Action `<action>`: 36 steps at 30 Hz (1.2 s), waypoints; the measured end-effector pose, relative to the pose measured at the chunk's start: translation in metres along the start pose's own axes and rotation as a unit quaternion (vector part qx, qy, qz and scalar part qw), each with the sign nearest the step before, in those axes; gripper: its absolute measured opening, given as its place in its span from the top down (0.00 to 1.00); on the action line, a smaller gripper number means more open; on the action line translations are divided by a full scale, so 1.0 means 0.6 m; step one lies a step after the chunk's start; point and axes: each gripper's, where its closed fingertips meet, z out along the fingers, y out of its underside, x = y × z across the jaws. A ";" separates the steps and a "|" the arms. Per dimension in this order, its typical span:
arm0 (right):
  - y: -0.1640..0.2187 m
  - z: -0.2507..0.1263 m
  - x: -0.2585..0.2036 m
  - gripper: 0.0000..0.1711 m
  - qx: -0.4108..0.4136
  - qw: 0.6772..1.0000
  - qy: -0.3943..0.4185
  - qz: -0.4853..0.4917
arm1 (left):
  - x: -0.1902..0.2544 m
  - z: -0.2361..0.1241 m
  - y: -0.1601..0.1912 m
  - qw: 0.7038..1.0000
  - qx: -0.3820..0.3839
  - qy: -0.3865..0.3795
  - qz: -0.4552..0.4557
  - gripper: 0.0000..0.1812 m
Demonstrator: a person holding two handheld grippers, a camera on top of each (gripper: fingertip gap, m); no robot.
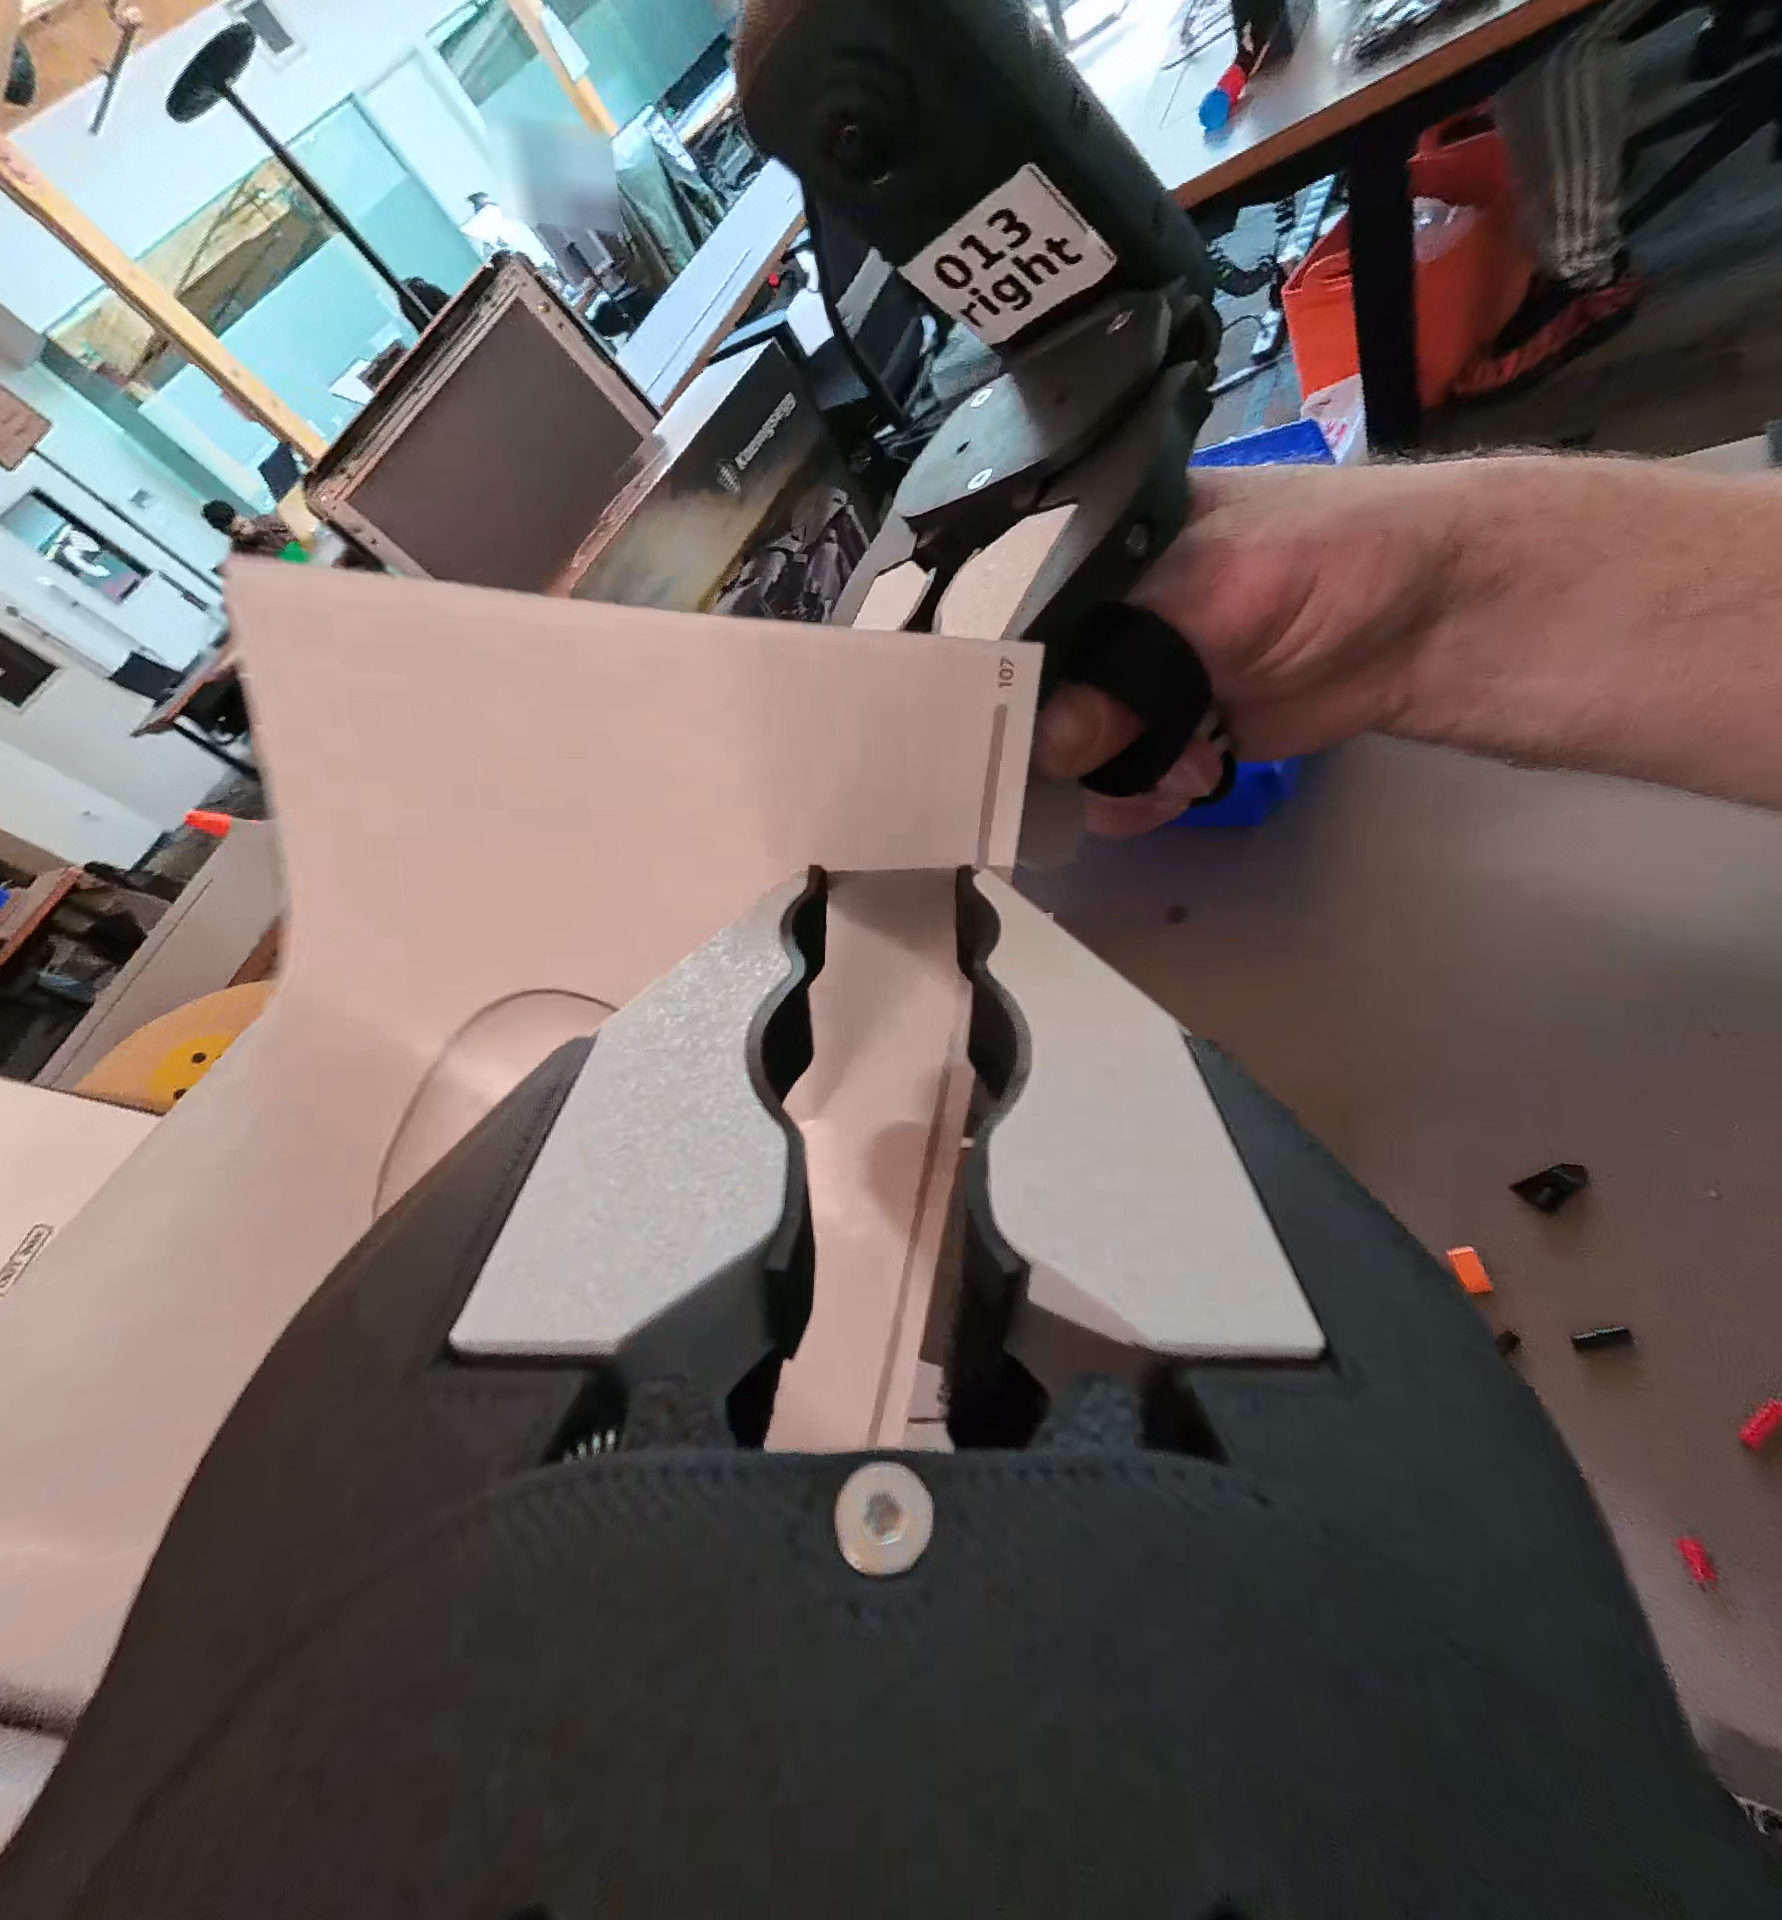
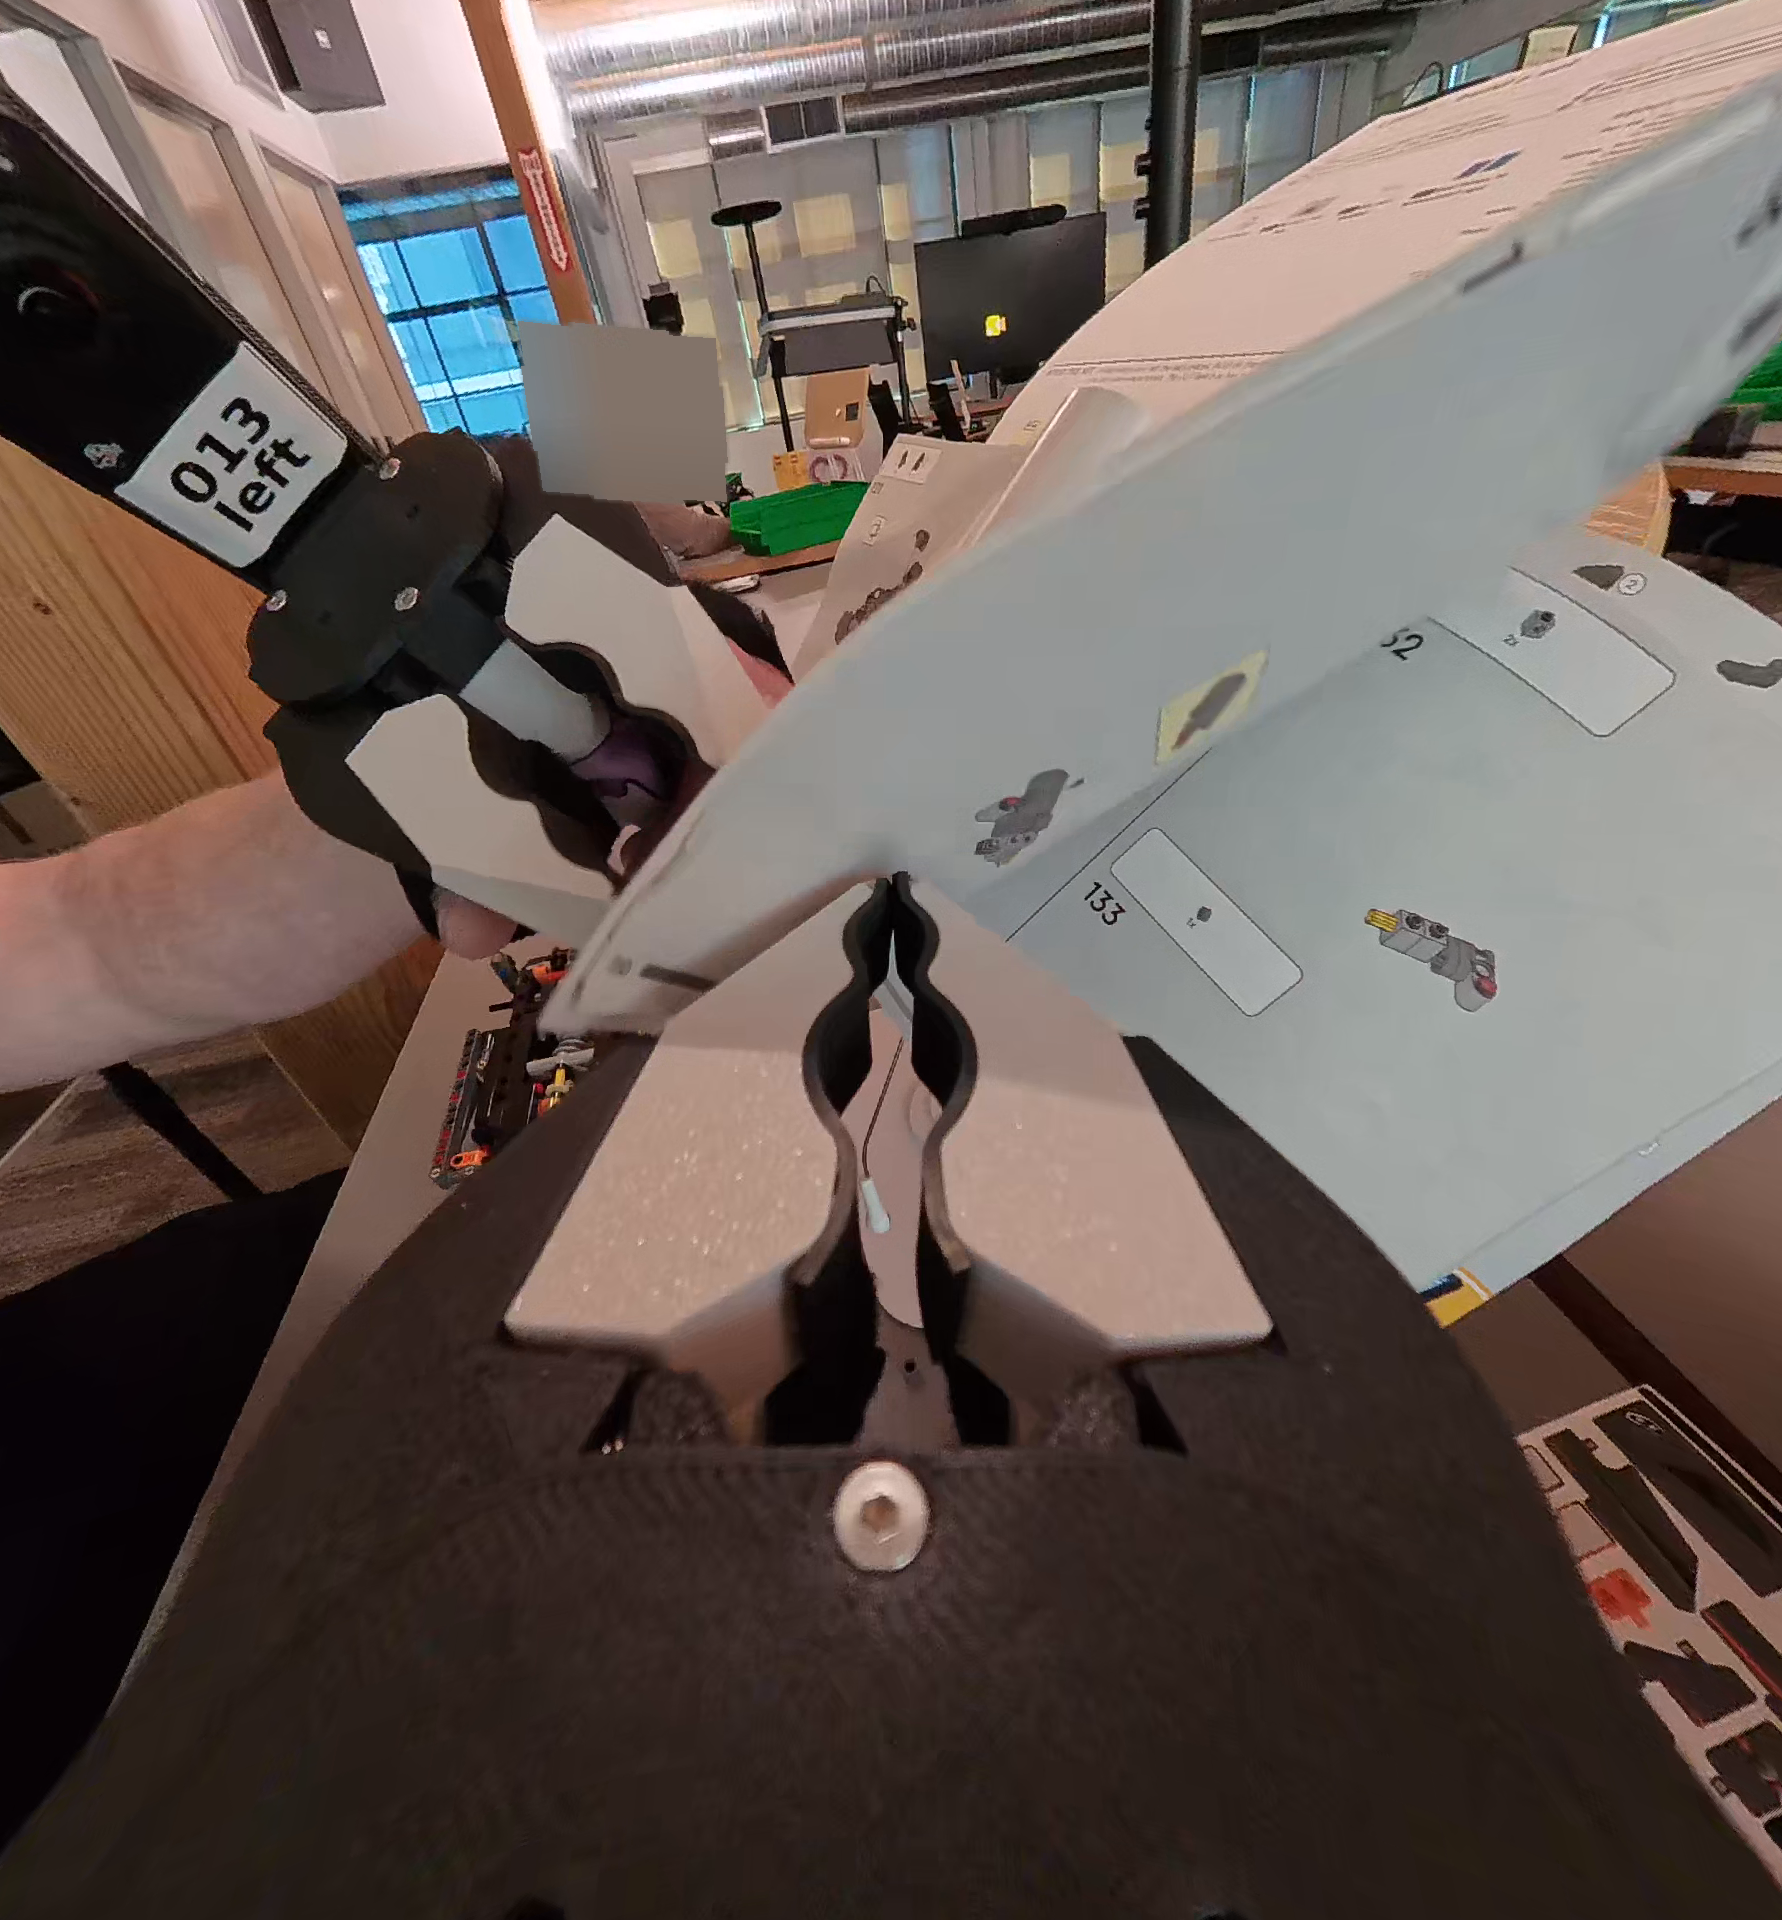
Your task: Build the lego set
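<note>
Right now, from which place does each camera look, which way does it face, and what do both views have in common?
Left wrist view: sits on the left gripper, faces forward along its fingers at the instruction booklet; the right gripper and a hand show beyond.
Right wrist view: sits on the right gripper, faces the booklet's printed pages and the part-built lego model; the left gripper and a forearm show at left.
Shared: the booklet, pinched by both grippers.
</note>
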 end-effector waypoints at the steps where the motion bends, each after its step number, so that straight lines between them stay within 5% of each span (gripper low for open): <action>1: 0.000 0.001 0.000 1.00 0.001 1.000 0.000 0.001 | 0.005 0.000 0.000 1.000 0.002 0.009 -0.001 0.87; 15: -0.004 0.001 0.005 1.00 0.008 1.000 0.008 0.010 | 0.033 0.003 -0.003 0.998 -0.011 0.053 0.027 0.69; 36: -0.001 0.004 0.004 1.00 0.011 1.000 -0.005 0.017 | 0.021 0.002 -0.009 0.996 -0.014 0.087 -0.011 0.84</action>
